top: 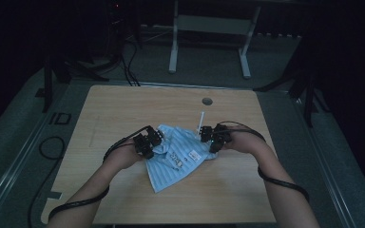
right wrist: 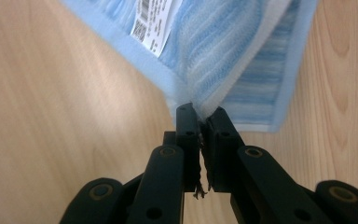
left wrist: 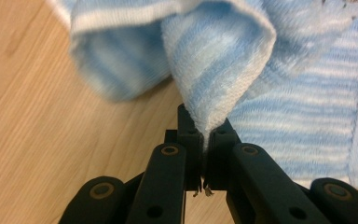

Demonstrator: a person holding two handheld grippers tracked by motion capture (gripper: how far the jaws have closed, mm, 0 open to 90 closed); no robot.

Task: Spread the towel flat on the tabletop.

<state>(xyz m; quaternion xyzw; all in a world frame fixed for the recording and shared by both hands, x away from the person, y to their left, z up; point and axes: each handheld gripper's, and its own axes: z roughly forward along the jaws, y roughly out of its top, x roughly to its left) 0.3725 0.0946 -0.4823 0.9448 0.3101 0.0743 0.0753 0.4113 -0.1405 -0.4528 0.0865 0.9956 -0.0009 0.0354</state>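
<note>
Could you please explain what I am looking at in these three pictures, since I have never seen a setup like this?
There is no robot here: a person holds a handheld two-jaw gripper in each hand. The high view looks down from above onto a wooden table, with the forearms coming in from the bottom. The other two pictures come from cameras riding on the grippers, looking along their black jaws. On the table lies a blue-and-white striped towel with a printed label. The left gripper and the right gripper are each shut on an edge of it, pinching the cloth.
</note>
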